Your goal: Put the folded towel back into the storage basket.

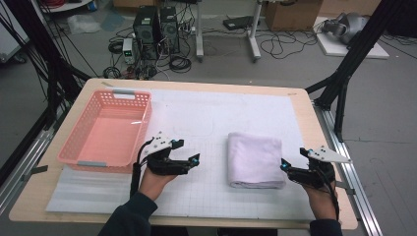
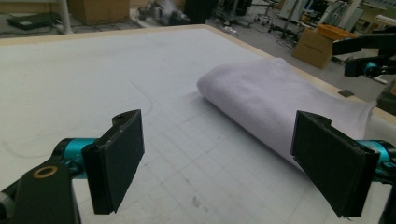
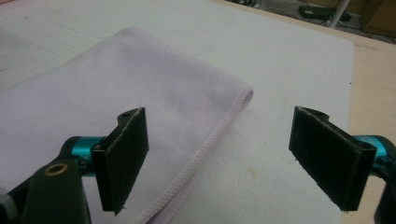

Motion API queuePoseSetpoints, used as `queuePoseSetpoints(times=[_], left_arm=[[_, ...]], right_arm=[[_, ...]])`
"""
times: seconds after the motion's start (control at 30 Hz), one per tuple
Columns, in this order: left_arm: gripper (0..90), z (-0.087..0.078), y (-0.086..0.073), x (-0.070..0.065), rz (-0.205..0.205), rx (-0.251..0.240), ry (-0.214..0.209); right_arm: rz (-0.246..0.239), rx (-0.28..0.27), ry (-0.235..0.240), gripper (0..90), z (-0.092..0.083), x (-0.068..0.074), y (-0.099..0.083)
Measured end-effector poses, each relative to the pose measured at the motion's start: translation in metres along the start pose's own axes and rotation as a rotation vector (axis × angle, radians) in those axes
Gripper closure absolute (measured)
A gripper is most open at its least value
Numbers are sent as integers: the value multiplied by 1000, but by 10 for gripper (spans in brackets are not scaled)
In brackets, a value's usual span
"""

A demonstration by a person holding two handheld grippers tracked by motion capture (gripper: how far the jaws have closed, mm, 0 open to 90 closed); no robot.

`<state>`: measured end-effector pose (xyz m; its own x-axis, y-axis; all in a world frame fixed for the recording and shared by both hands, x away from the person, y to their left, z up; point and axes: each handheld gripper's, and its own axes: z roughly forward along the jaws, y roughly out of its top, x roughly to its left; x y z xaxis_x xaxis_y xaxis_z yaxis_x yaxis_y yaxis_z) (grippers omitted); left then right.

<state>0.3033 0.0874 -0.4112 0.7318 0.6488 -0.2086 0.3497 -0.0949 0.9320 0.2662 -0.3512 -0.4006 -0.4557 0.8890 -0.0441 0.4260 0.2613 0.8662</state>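
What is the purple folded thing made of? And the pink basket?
The folded towel looks like soft cloth, maybe microfibre: its surface is matte and a little fuzzy, and a stitched hem runs along its edge. The pink basket looks like moulded plastic: its walls are a stiff, even lattice of small holes with a smooth rim. Both are guesses from looks alone.

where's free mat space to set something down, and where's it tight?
Free: the broad strip of white mat beyond the folded towel, right of the pink basket; also the near edge between both hands. Tight: the gap between the left gripper and towel, and the right gripper at the towel's corner.
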Motion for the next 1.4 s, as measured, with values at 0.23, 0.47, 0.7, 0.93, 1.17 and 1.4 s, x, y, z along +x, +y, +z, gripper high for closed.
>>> queuePoseSetpoints(times=[0.23, 0.47, 0.7, 0.93, 1.17, 1.4], left_arm=[[196, 42, 12, -20, -2, 56, -54], [198, 81, 12, -40, -12, 125, -90], [231, 111, 2, -46, -68, 221, -58], [277, 132, -7, -55, -96, 322, -75], [601, 135, -7, -52, -152, 341, -85], [724, 124, -3, -48, -112, 307, -93]], right_arm=[[3, -12, 8, 186, -2, -1, 0], [7, -13, 10, 186, -2, -2, 0], [7, -9, 14, 185, -1, -1, 0], [6, -8, 15, 186, -1, -1, 0], [5, -8, 13, 186, -1, -1, 0], [5, -11, 11, 186, -1, -1, 0]])
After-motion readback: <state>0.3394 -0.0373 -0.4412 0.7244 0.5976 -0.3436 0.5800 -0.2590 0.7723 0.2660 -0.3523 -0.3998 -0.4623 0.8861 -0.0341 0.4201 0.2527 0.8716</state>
